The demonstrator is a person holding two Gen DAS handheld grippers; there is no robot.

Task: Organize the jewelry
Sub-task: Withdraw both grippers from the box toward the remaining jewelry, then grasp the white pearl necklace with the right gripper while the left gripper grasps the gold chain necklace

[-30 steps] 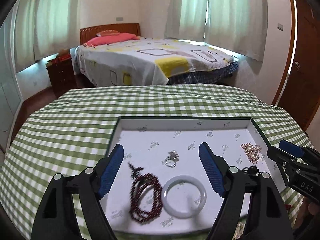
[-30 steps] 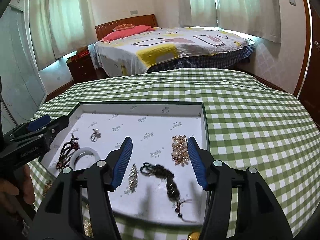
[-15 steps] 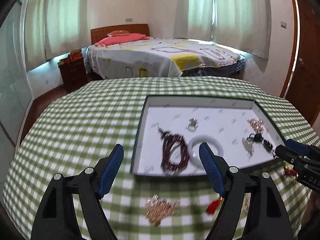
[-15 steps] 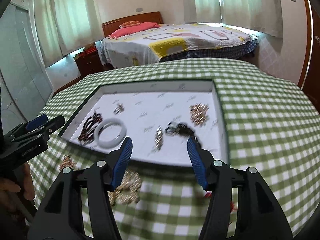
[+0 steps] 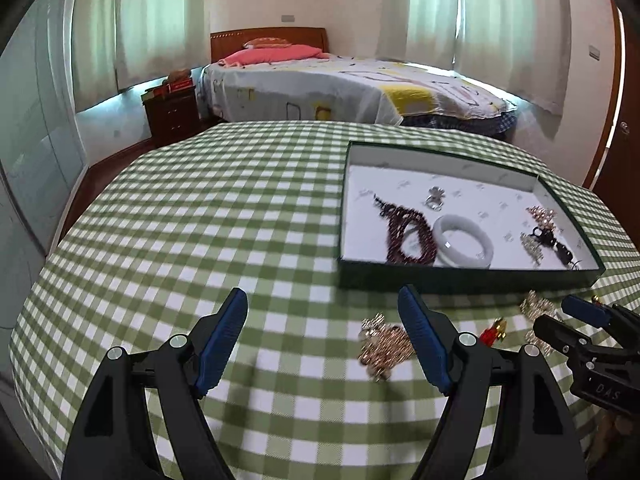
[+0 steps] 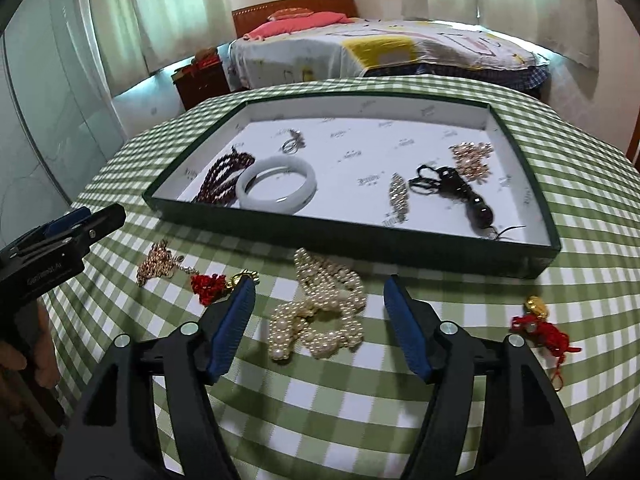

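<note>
On the green-and-white checked tablecloth (image 6: 580, 184), centre of the right wrist view: shallow dark green tray with white printed lining (image 6: 352, 236). Contents, left to right: dark red beaded bracelet strand (image 6: 222, 178), touching a white jade-like bangle (image 6: 276, 186); small silver ring (image 6: 292, 145) behind them; narrow rhinestone clip (image 6: 399, 192); black beaded cord (image 6: 456, 192); rose-gold pearl brooch (image 6: 472, 160) near the right wall.

Outside the tray, lower half of the frame: heap of cream pearl necklace (image 6: 320, 308), lying between the fingers of the right gripper (image 6: 320, 322), jaws spread wide, holding nothing. Left of it, red tassel charm with gold cap (image 6: 212, 286) and rose-gold chain piece (image 6: 158, 262). Lower right: gold bead on red knotted cord (image 6: 538, 322).

Left wrist view, lower centre: left gripper (image 5: 322, 342), jaws spread wide and holding nothing, over bare cloth; the rose-gold chain piece (image 5: 384, 342) lies just beside its right finger. Tray (image 5: 460, 276) sits at the right of the frame.
</note>
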